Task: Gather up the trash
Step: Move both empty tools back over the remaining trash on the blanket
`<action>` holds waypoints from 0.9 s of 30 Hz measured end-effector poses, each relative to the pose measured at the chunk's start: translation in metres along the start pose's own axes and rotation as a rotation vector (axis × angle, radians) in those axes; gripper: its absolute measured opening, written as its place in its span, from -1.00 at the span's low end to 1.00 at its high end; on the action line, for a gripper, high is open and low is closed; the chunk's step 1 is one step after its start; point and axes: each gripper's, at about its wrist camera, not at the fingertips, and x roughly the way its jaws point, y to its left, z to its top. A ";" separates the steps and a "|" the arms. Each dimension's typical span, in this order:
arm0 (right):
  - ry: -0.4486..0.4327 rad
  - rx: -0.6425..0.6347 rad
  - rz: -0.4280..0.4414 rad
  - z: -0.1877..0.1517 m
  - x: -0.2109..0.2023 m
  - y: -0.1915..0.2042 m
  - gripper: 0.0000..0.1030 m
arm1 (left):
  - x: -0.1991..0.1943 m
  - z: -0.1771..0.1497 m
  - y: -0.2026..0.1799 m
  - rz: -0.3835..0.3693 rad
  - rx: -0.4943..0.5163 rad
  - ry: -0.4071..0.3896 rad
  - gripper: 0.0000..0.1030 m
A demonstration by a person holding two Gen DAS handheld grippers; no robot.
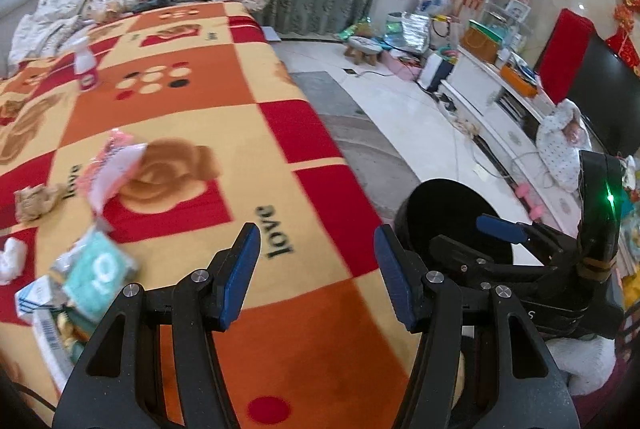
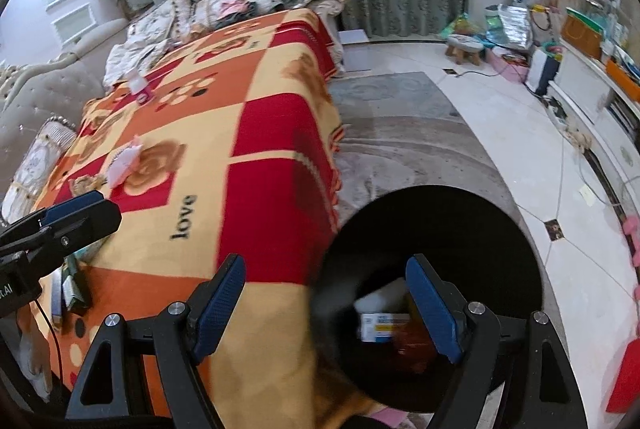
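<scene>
While your left gripper (image 1: 318, 269) and right gripper (image 2: 326, 305) both gape empty, the black bin (image 2: 500, 229) stands upright, mouth up, beside the blanket (image 2: 256, 165).

Blanket (image 1: 240, 157) fills left and centre of the left wrist frame. Wrappers and packets (image 1: 96, 273) lie along its left edge, a bottle (image 1: 85, 65) stands upper left. Bin (image 2: 432, 269) sits lower right of the right wrist frame, beside the blanket's edge, a box (image 2: 384, 323) inside it.
</scene>
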 end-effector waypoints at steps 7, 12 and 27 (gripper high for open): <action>0.018 -0.067 0.050 0.001 0.007 0.050 0.56 | -0.026 -0.018 0.034 0.044 -0.039 0.013 0.13; 0.035 -0.143 0.090 0.001 0.014 0.092 0.56 | -0.050 -0.033 0.065 0.072 -0.085 0.034 0.13; 0.103 -0.331 0.233 -0.010 0.038 0.196 0.56 | -0.096 -0.094 0.175 0.244 -0.226 0.090 0.13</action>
